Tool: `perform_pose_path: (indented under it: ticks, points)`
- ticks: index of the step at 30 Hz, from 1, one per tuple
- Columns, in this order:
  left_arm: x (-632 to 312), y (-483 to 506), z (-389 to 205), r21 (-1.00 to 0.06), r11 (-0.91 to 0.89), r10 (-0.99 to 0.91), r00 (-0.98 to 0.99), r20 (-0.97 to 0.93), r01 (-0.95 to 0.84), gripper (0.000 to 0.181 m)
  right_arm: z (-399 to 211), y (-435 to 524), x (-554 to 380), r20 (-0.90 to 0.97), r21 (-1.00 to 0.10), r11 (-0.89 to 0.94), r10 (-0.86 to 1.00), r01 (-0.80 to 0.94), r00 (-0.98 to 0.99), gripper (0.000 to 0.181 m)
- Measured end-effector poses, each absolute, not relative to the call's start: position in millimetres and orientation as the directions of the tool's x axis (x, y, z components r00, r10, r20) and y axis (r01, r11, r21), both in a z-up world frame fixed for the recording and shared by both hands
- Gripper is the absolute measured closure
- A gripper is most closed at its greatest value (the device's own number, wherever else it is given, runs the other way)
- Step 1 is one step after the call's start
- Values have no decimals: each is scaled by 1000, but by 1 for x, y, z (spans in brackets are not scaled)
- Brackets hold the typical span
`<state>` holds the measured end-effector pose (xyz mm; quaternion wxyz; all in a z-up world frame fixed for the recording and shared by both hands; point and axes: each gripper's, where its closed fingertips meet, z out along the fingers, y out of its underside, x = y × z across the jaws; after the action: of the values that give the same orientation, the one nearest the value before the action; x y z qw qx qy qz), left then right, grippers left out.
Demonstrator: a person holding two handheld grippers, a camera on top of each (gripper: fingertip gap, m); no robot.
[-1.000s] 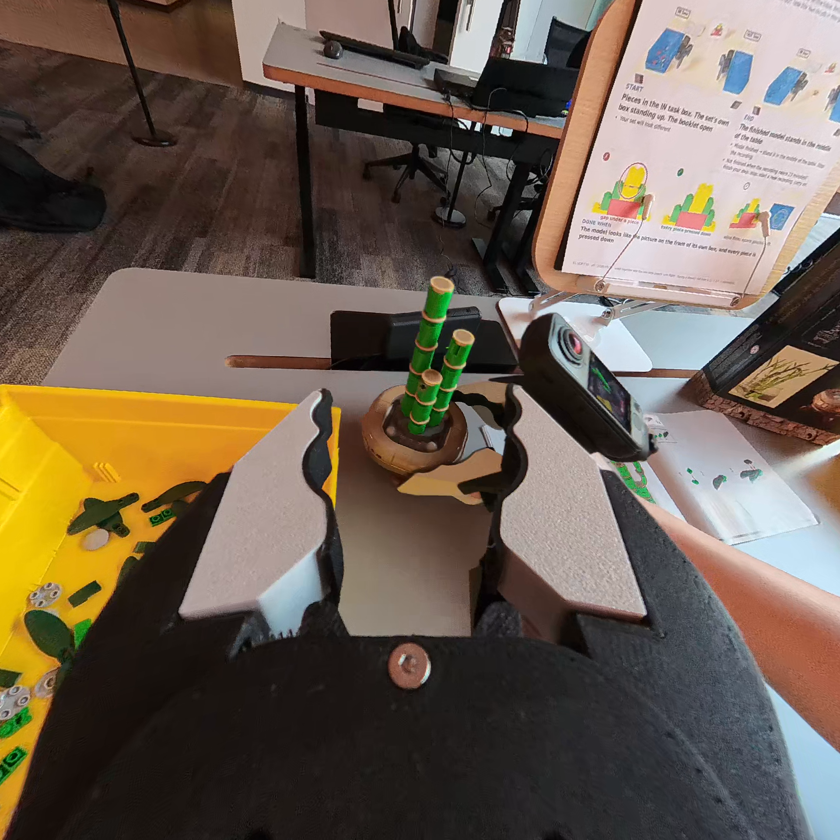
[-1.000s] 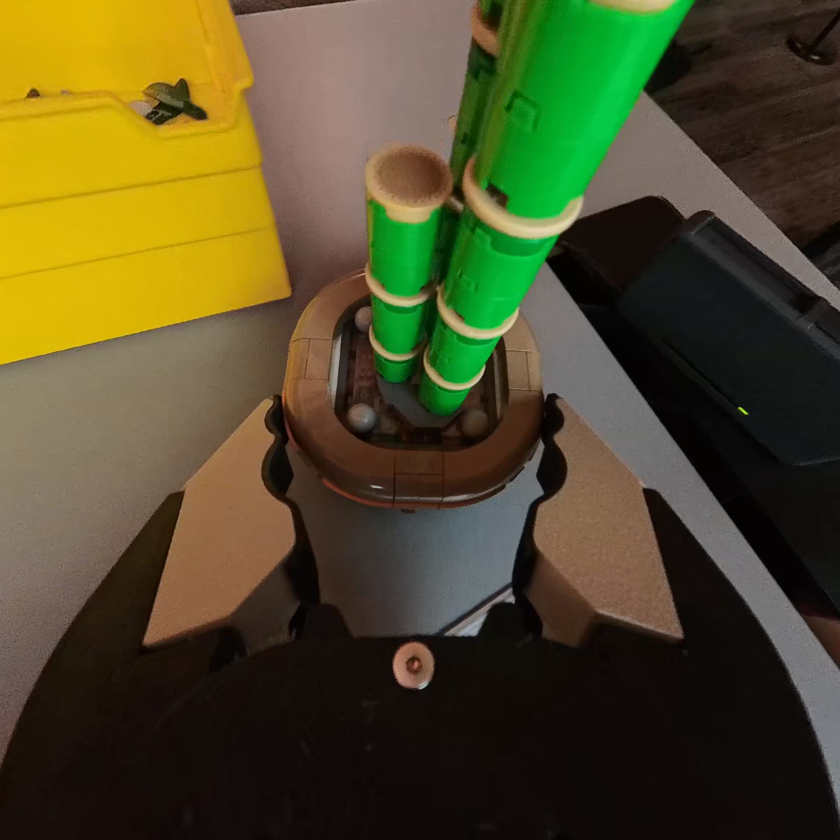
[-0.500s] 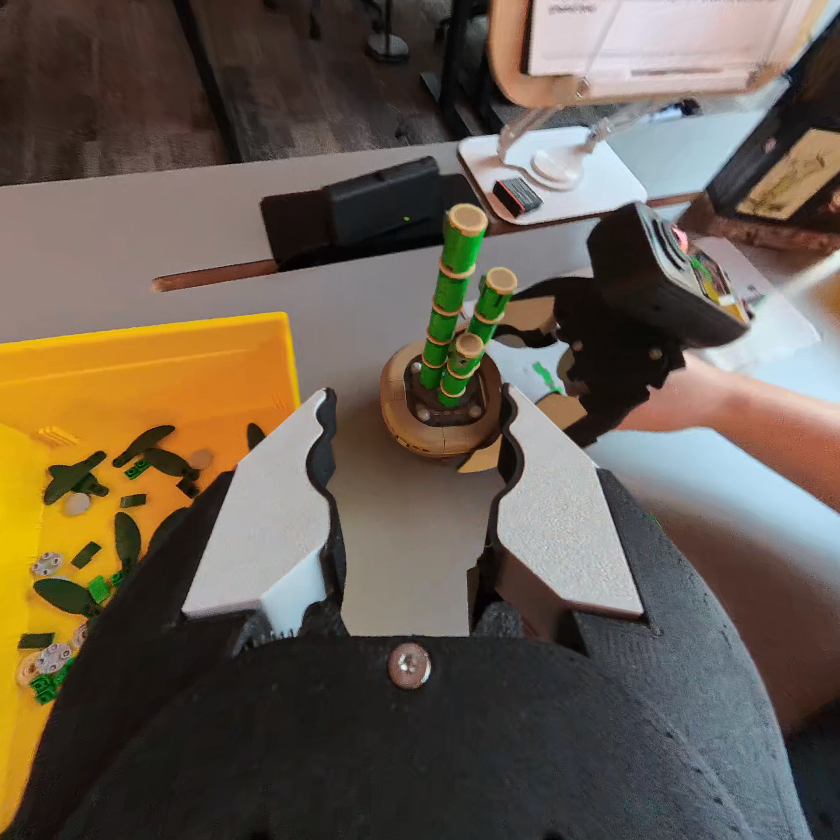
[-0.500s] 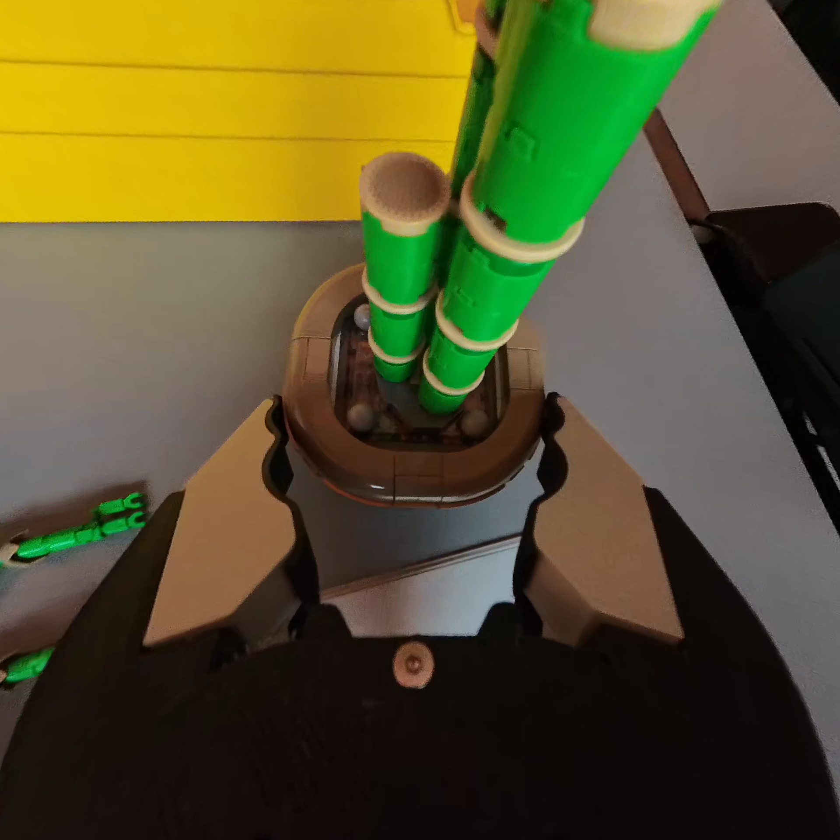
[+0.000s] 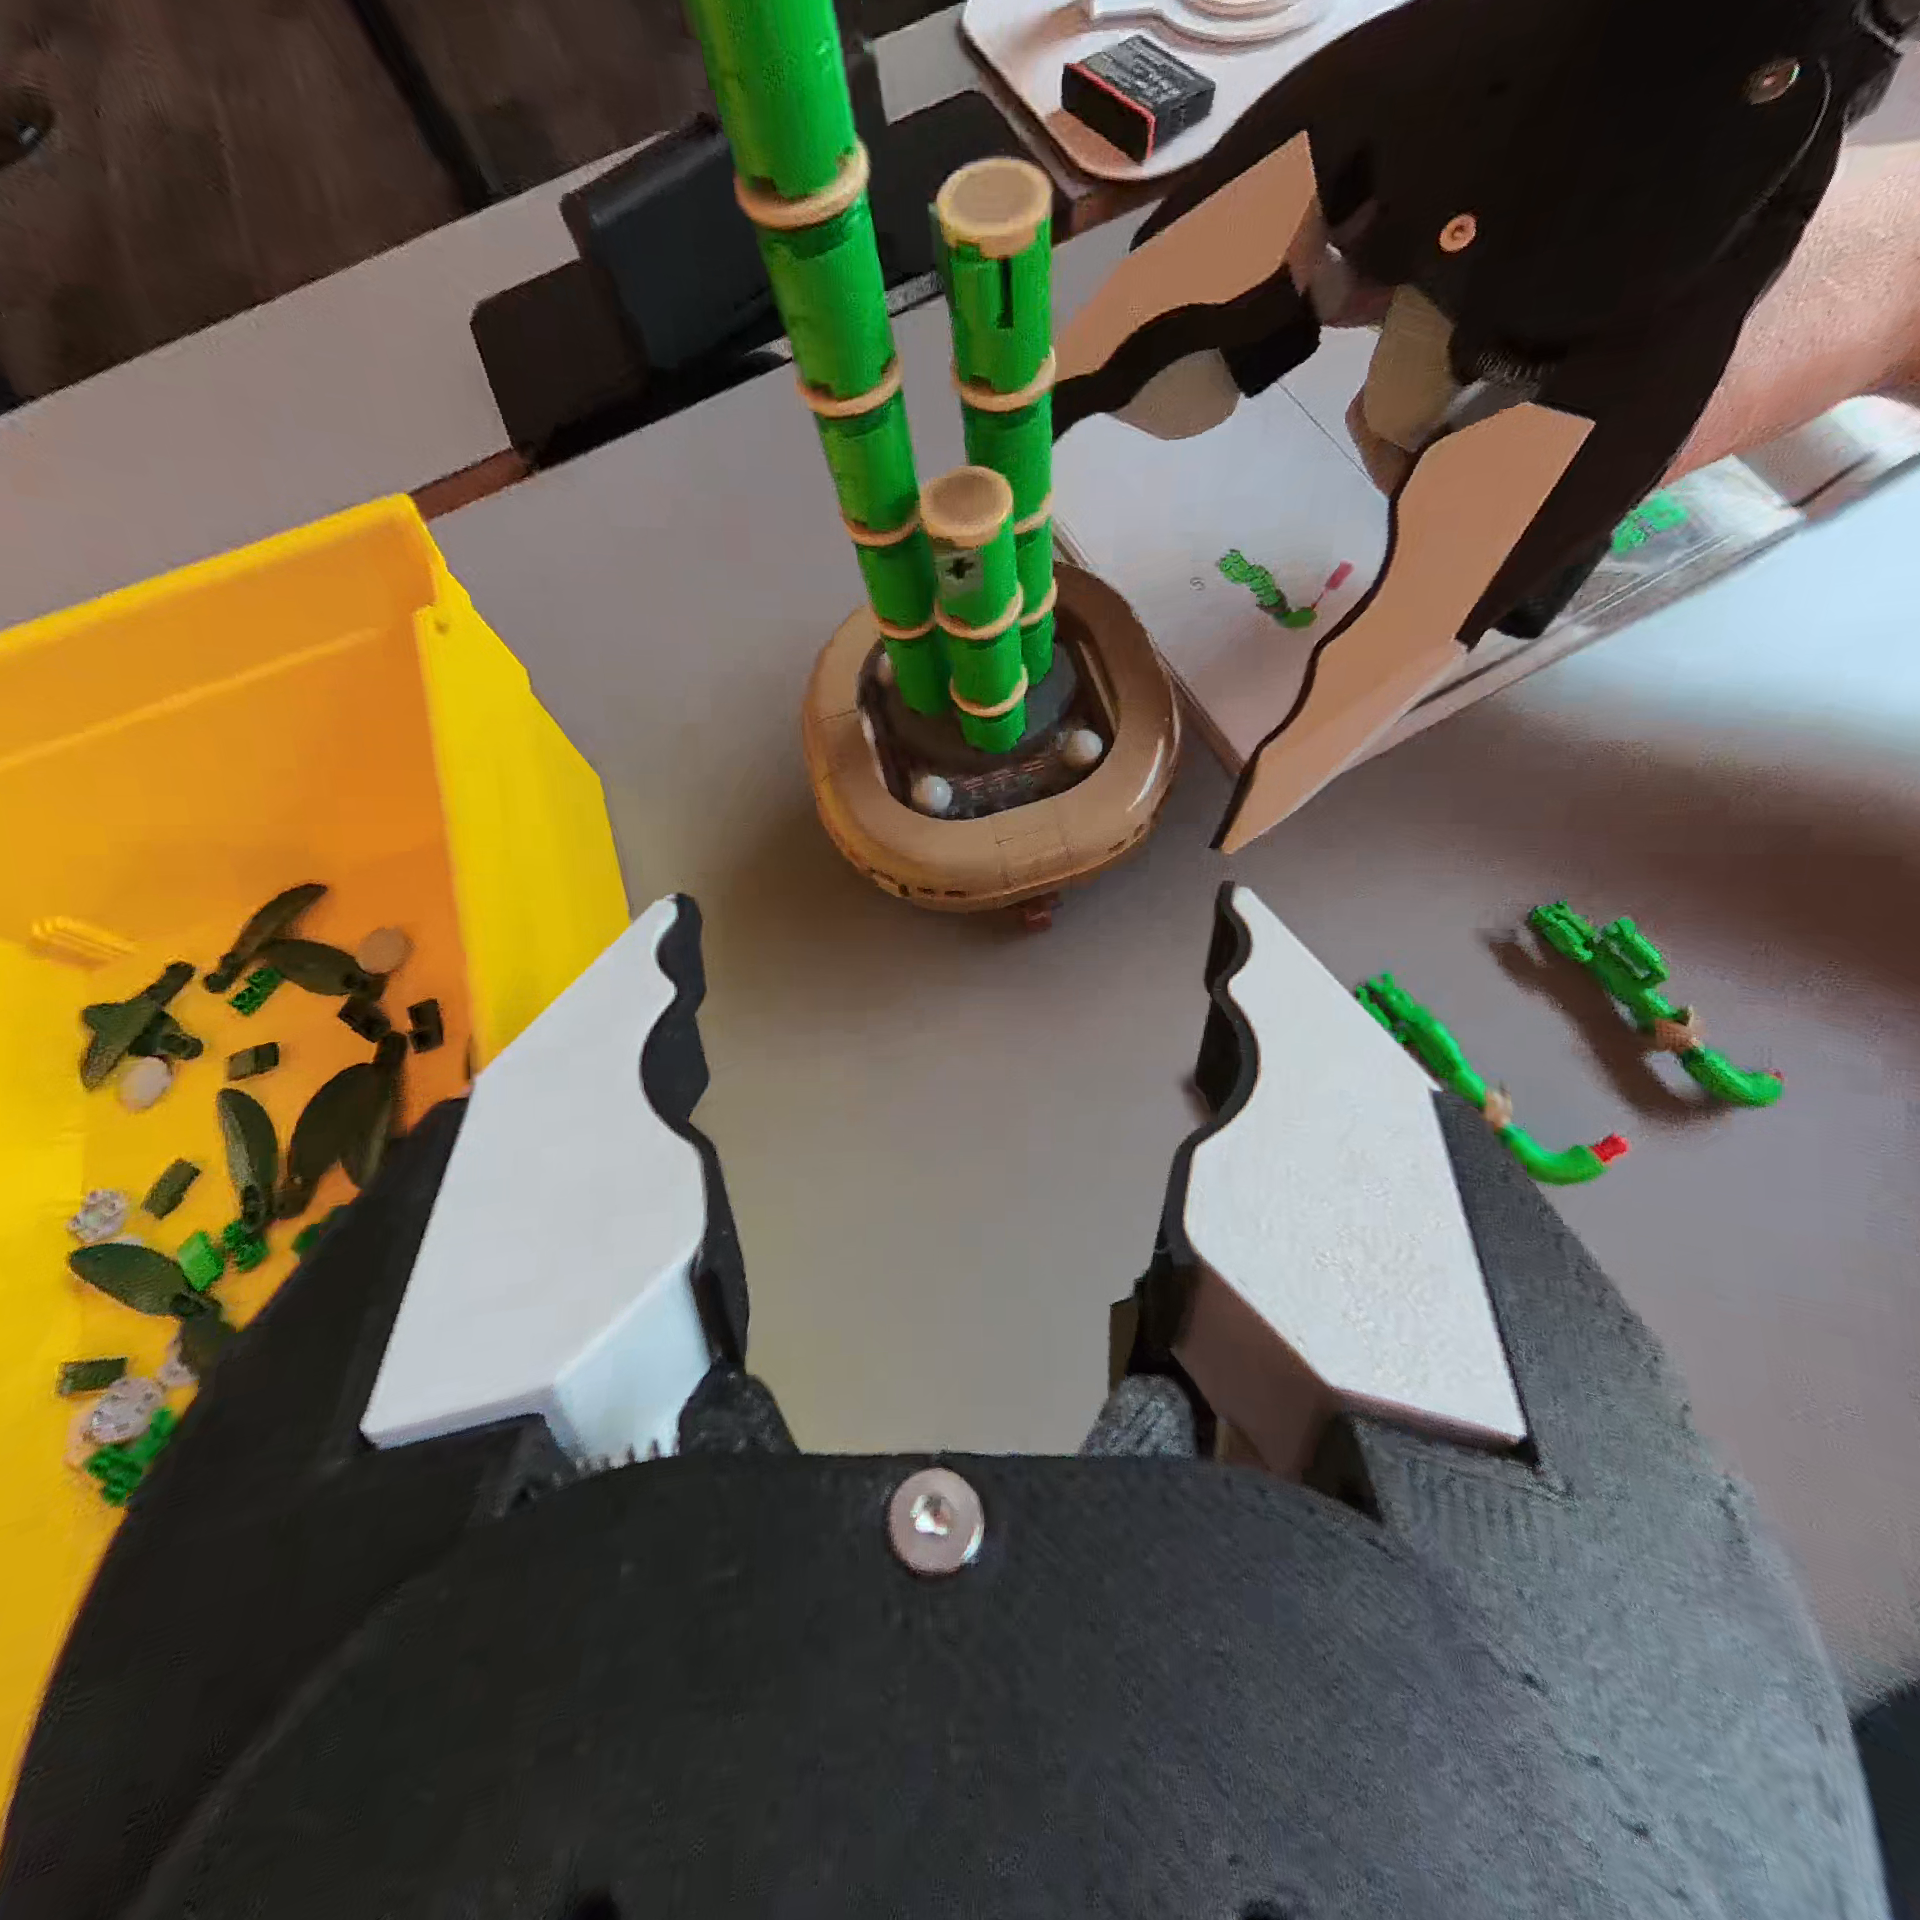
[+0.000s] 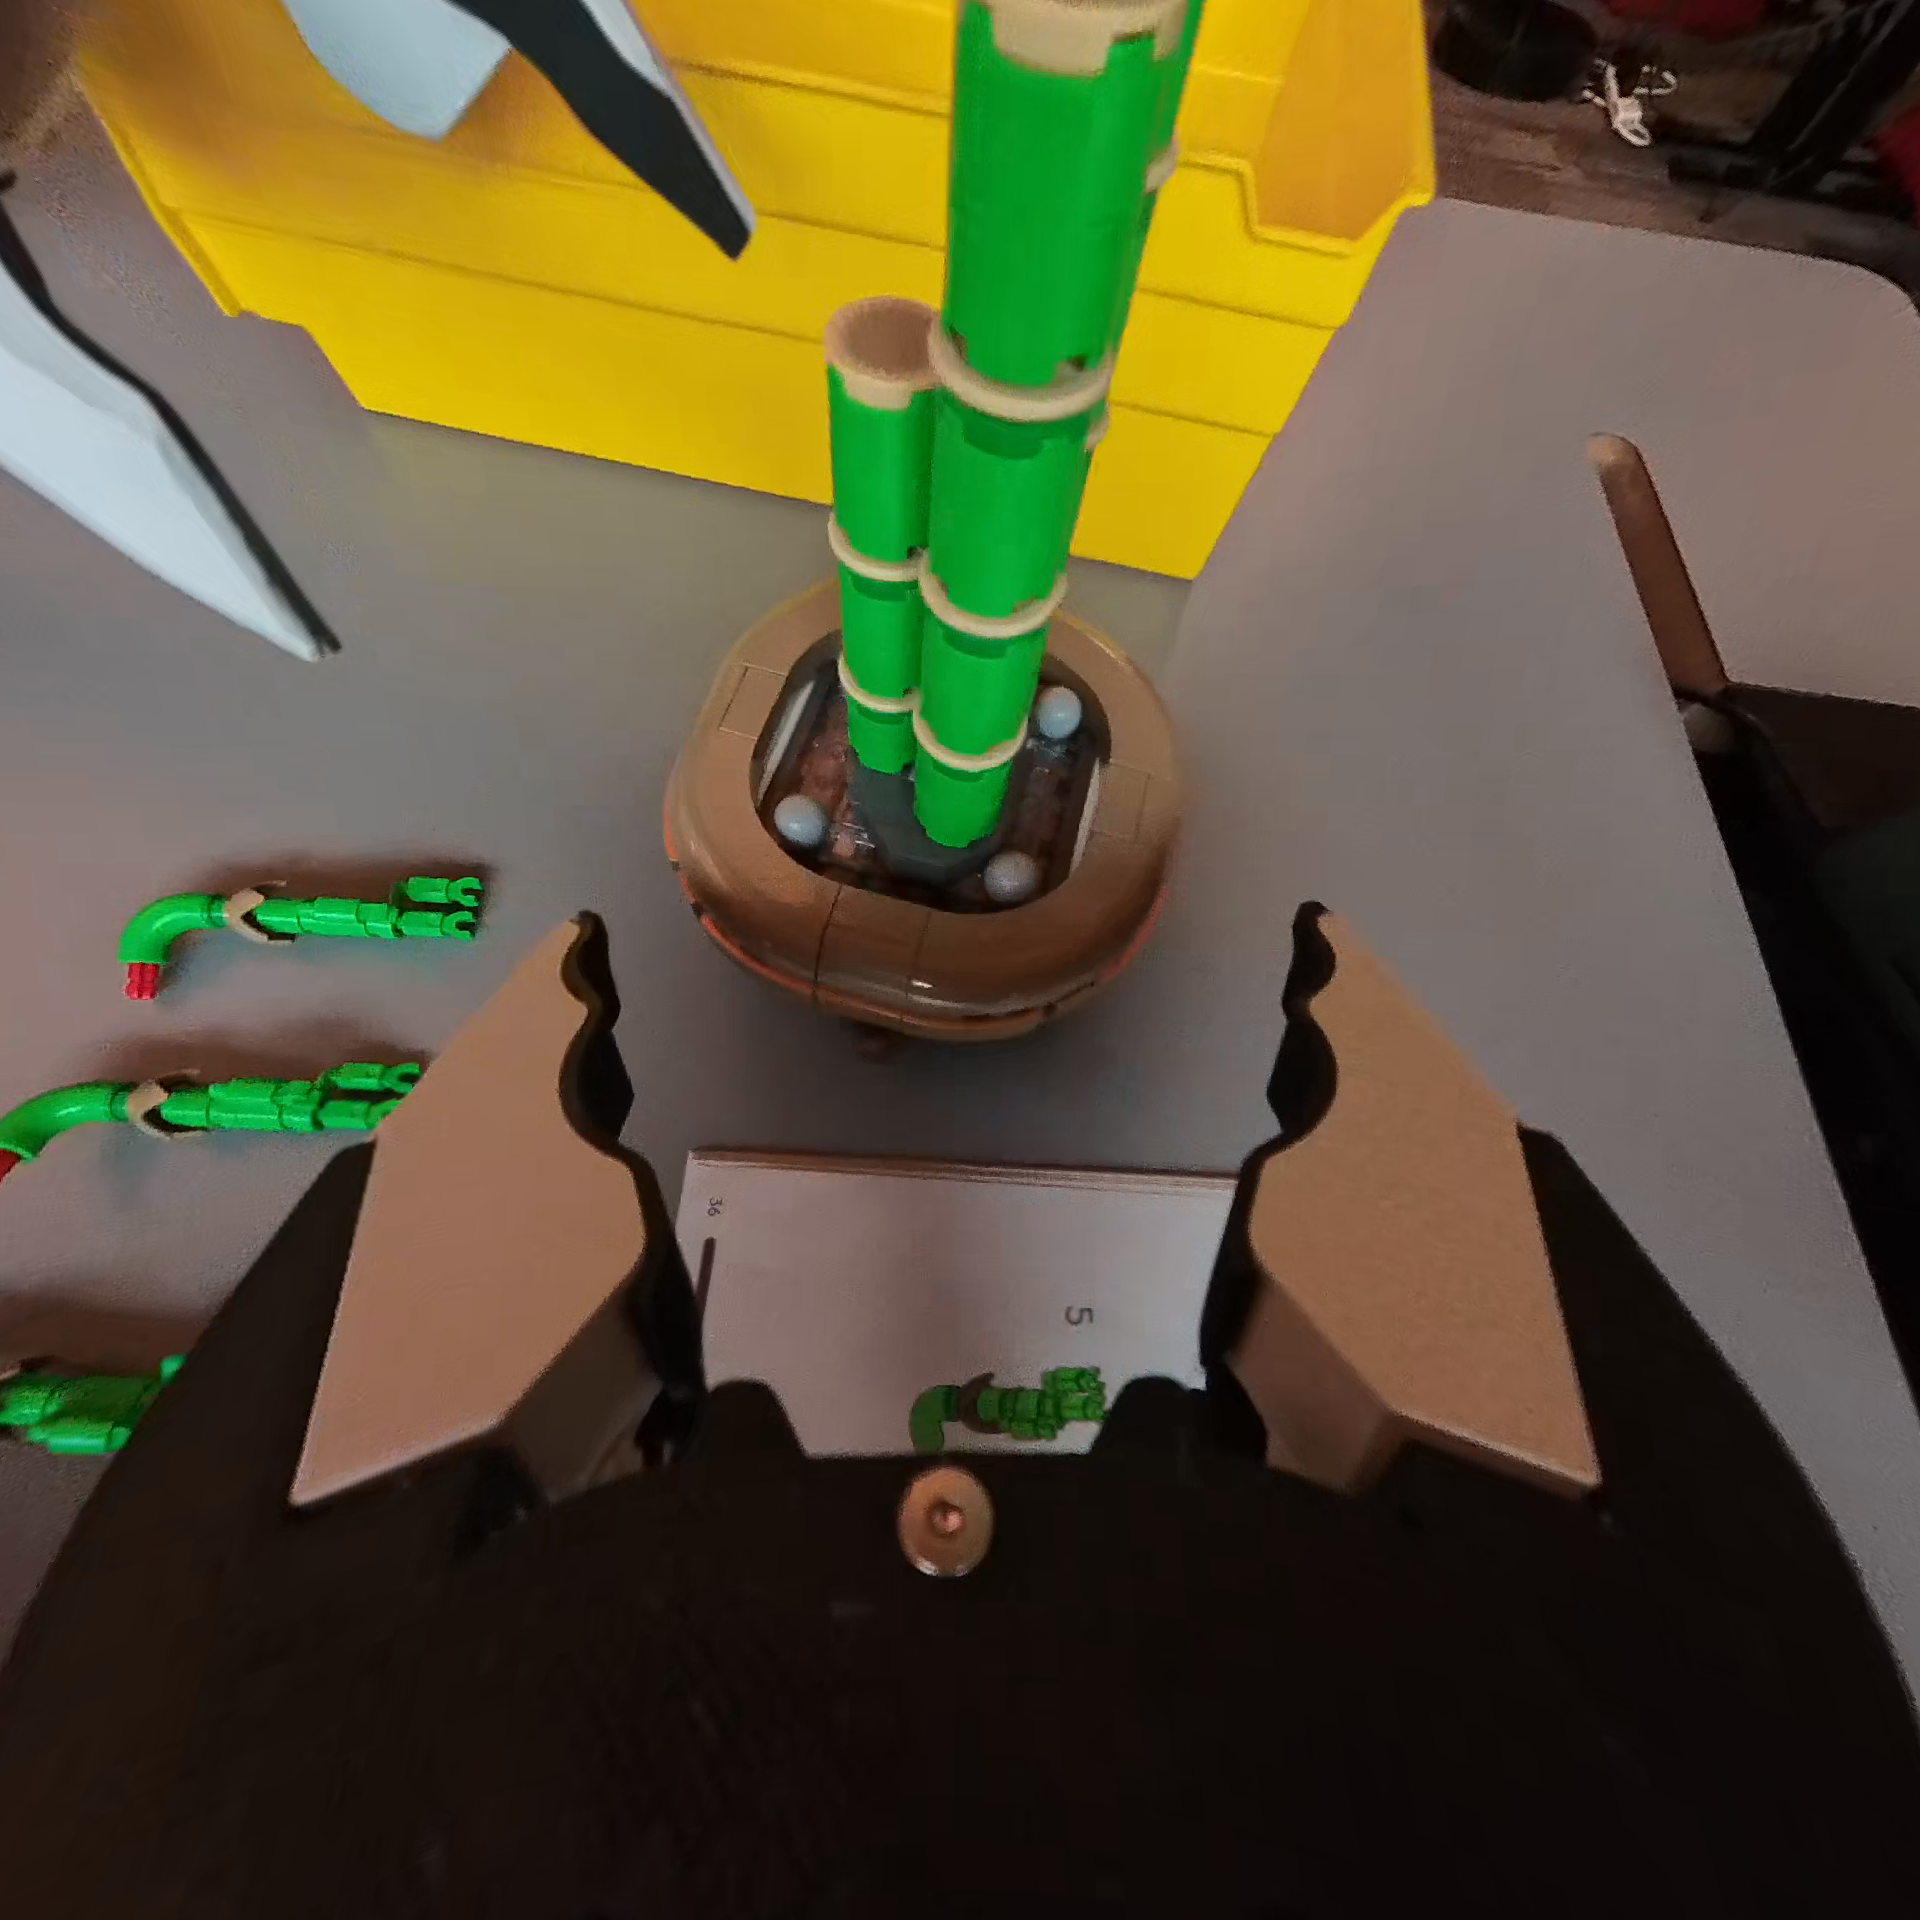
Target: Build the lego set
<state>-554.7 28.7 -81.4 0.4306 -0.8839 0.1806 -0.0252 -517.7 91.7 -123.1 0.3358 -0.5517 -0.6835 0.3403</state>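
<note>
Green bamboo model stands mid-frame on the grey surface; left hand-held gripper and right hand-held gripper both gape wide, empty, apart from it.

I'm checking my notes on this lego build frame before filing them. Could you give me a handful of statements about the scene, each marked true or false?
1. The left hand-held gripper is clamped on the brown pot. False: it is open, empty and short of the pot.
2. Three green bamboo stalks stand in the pot. True.
3. The right hand-held gripper holds a green branch piece. False: it is open and empty; the green branch pieces lie on the table.
4. The yellow bin holds dark green leaf pieces. True.
5. An open instruction booklet lies under the right hand-held gripper. True.
</note>
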Motion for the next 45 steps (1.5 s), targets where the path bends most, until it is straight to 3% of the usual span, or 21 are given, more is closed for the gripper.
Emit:
perform_pose_path:
  ticks: [3, 10, 19, 23, 45]
  points:
    - [-541, 30, -100, -737, -606, -332, 937, -110, -301, 70, -122, 91, -518, 92, -834, 205, 967, 513, -237, 58]
    - [-547, 57, -125, -792, -571, -249, 965, -83, -215, 75, -143, 97, -517, 105, -765, 281, 942, 580, -318, 63]
    - [-544, 71, -147, -805, -544, -320, 946, -60, -235, 73, -144, 95, -523, 77, -768, 286, 930, 573, -360, 79]
    - [-538, 75, -152, -813, -517, -365, 928, -75, -269, 84, -147, 90, -522, 61, -761, 289, 923, 581, -379, 87]
    - [-525, 60, -133, -803, -478, -416, 897, -149, -355, 85, -128, 77, -505, 136, -761, 310, 935, 570, -327, 89]
